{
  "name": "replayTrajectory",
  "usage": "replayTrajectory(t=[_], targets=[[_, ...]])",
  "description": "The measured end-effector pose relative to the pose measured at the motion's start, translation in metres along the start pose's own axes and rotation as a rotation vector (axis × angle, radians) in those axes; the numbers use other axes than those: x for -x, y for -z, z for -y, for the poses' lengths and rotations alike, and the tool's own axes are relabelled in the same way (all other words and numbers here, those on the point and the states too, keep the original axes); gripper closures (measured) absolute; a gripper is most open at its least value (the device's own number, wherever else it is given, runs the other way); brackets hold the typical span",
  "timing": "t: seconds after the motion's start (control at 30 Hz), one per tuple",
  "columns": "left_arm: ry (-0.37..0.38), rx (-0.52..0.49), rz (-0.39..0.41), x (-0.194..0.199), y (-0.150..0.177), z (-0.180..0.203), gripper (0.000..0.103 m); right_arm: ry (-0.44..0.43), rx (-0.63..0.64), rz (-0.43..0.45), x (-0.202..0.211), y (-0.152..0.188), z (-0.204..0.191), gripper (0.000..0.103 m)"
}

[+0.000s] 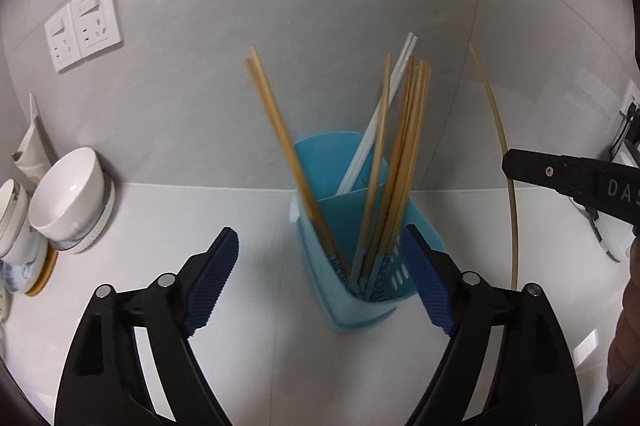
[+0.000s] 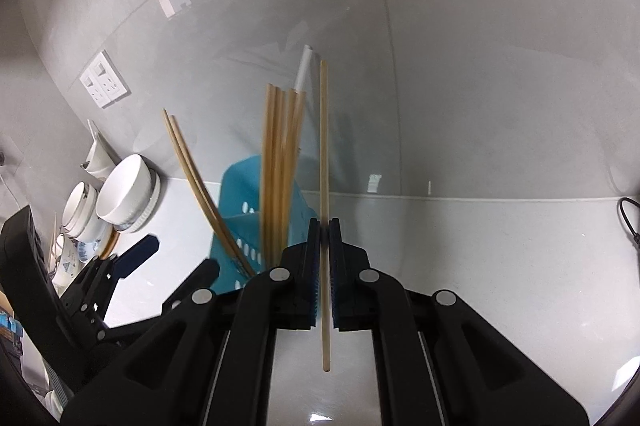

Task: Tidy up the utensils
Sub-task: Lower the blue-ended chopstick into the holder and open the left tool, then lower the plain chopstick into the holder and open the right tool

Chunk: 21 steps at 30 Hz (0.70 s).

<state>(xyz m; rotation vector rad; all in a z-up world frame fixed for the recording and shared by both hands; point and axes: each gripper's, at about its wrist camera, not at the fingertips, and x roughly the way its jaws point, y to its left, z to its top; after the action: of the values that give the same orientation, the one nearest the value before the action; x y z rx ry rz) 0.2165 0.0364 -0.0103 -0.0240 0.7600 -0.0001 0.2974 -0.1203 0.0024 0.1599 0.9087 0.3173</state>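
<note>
A blue plastic utensil holder [image 1: 362, 226] stands on the white counter against the wall, holding several wooden chopsticks [image 1: 400, 161] and white chopsticks [image 1: 384, 113]. My left gripper [image 1: 320, 282] is open, its blue pads on either side of the holder's front without touching it. My right gripper [image 2: 324, 230] is shut on a single wooden chopstick [image 2: 324, 153], held upright just right of the holder [image 2: 236, 193]. That chopstick also shows in the left wrist view [image 1: 502, 153], with the right gripper's finger [image 1: 560, 173] at the right edge.
White bowls [image 1: 68, 193] and patterned cups [image 1: 12, 222] are stacked at the left by the wall. Wall sockets [image 1: 82, 25] sit above them. A black cable [image 2: 628, 222] lies at the far right of the counter.
</note>
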Motion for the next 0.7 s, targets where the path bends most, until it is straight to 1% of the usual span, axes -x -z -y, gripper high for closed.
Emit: replayTrajectory(t=[0.03, 0.07, 0.17, 0.33, 0.53, 0.63, 0.7], targets=[[-0.007, 0.002, -0.004, 0.004, 0.001, 0.000, 0.013, -0.006, 0.002, 0.004, 0.000, -0.001, -0.002, 0.099], [-0.015, 0.006, -0.011, 0.007, 0.002, -0.003, 0.010, -0.015, 0.003, 0.013, 0.001, -0.001, -0.004, 0.099], [-0.034, 0.010, -0.028, 0.012, 0.001, -0.013, 0.006, -0.038, 0.005, 0.037, 0.003, -0.004, -0.010, 0.099], [-0.064, 0.029, -0.054, 0.015, -0.001, -0.027, 0.006, -0.061, 0.011, 0.069, 0.000, -0.009, -0.022, 0.099], [-0.076, 0.057, -0.082, 0.013, 0.000, -0.043, 0.006, -0.087, 0.011, 0.096, -0.011, -0.012, -0.035, 0.099], [-0.083, 0.068, -0.091, 0.009, 0.002, -0.051, 0.006, -0.103, 0.013, 0.130, -0.015, -0.014, -0.041, 0.099], [-0.077, 0.094, -0.104, 0.005, 0.003, -0.059, 0.006, -0.121, 0.018, 0.162, -0.018, -0.013, -0.044, 0.099]])
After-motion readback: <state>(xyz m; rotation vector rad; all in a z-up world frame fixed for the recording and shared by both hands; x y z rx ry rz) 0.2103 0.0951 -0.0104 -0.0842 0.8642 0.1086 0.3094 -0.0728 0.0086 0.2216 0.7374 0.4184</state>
